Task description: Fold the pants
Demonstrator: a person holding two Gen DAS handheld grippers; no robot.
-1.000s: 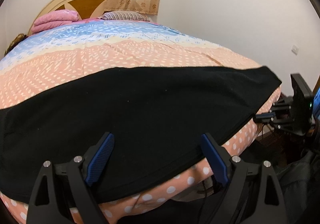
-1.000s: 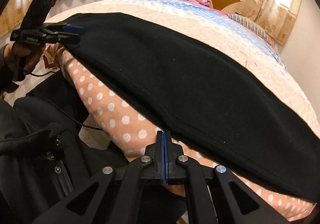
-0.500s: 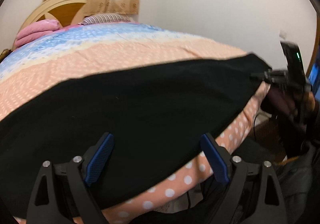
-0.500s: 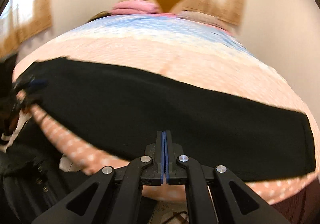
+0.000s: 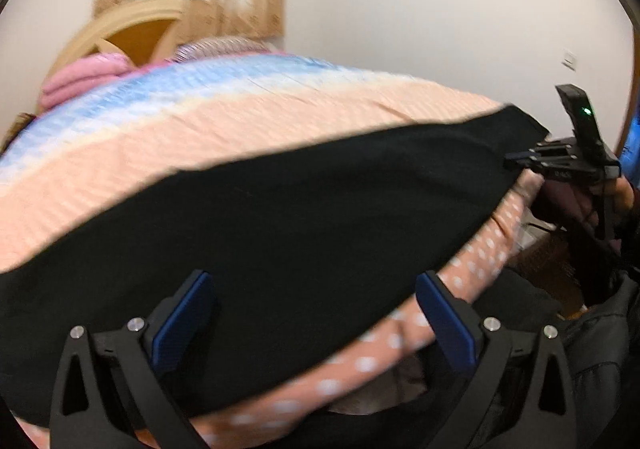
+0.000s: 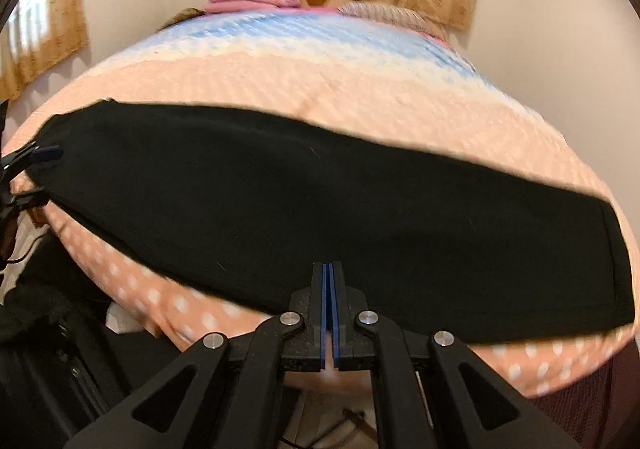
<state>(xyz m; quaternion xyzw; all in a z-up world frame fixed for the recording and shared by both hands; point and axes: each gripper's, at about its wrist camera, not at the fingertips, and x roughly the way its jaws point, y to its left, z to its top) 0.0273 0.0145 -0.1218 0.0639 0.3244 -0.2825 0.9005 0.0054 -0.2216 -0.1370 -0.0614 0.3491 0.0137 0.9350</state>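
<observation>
Black, soft knit fabric: the pants (image 5: 304, 217) lie as one long flat band across the near edge of the bed (image 5: 248, 121), and they look light, limp and unlikely to slip on the quilt.

From the left wrist view, the left gripper (image 5: 316, 313) has just been opening and now stands released, its blue pads wide apart with nothing pinched. The cloth runs just ahead of and beneath the pads, its near hem draping slightly over the bed's dotted side. Far to the right of this gripper, the right gripper (image 5: 516, 161) sits at the end of the band; whether it touches the cloth there is hard to tell through the blur.

From the right wrist view, the right gripper (image 6: 329, 305) has just been easing apart: only a thin slit shows between its pads, and no fabric is in it. The pants (image 6: 320, 209) stretch right across in front of it, the hemmed end (image 6: 616, 273) off to its right, the other end far to its left beside the left gripper (image 6: 44, 153).

Being so floppy, the cloth will probably sag and crease if lifted at one point. Taking both corners of one short end, pinching through all layers at the stitched hem, seems the surest hold for carrying it over onto the other end.
</observation>
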